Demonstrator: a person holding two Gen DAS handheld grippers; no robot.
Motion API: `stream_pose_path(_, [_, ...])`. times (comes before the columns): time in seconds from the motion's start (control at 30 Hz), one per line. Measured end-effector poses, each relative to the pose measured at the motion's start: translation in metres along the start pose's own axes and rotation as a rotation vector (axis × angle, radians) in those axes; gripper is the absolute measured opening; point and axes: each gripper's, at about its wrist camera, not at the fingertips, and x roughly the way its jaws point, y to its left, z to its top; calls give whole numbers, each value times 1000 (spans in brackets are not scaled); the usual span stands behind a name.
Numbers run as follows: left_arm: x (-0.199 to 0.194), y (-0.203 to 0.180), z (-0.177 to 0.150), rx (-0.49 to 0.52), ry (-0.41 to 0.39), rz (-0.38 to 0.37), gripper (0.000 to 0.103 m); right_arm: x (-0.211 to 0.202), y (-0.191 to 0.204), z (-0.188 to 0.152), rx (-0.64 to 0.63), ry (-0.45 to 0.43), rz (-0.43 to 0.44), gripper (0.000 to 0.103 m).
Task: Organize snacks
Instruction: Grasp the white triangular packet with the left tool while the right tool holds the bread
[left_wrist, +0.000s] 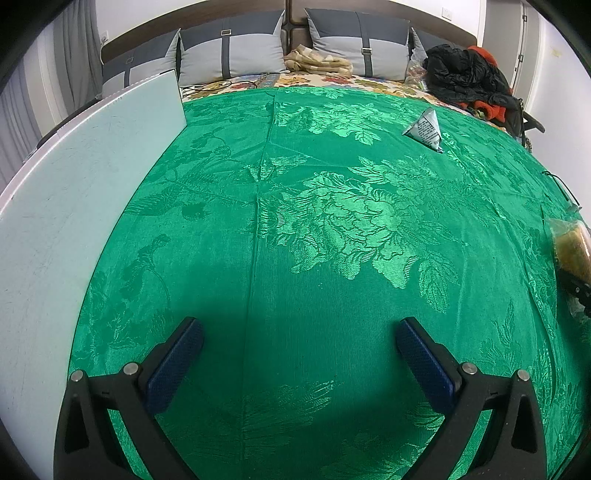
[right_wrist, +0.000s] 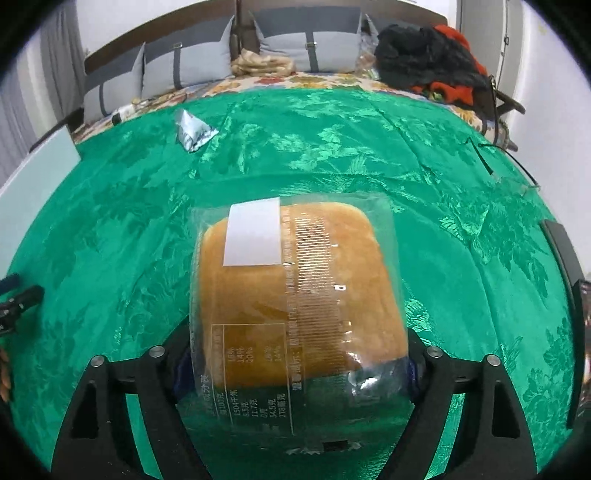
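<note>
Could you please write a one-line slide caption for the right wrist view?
Right claw straddling a clear-wrapped golden square bread loaf over the green floral damask cloth.

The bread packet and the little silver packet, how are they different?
The bread packet is clear, so its square golden bread shows; the silver packet is foil and hides what is inside. The bread packet looks flat and squarish; the silver packet is a pointy triangle. The bread packet sits between the right gripper jaws; the silver packet lies alone, far up the green cloth. Both carry printed text.
</note>
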Motion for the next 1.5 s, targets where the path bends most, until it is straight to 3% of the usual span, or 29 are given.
stream_pose_path(0.53, [1,0,1,-8,3,5,103,-1,1,0,-6,5,-1,89])
stream_pose_path(0.6, [4,-2,9,-7,41,5,103,-1,1,0,-6,6,-1,89])
stream_pose_path(0.7, [20,-19,37,63,117,-60,102,-1,1,0,-7,6,-1,89])
stream_pose_path(0.9, [48,-89,119,221,35,-195,102,-1,1,0,-6,6,0,89])
stream_pose_path(1.0, [67,-121,164,249,-2,-201,102,-1,1,0,-6,6,0,90])
stream_pose_path(1.13, [99,-145,205,218,-33,-151,102,-2,1,0,-6,6,0,90])
stream_pose_path(1.23, [127,-156,217,198,-19,-105,91,-1,2,0,-6,6,0,90])
stream_pose_path(1.3, [143,-159,217,188,18,-134,55,-2,2,0,-6,6,0,90])
stream_pose_path(1.33, [142,-159,215,181,-17,-139,42,-2,2,0,-6,6,0,90])
stream_pose_path(1.5, [125,-143,200,144,-74,-153,38,-1,4,0,-9,8,1,91])
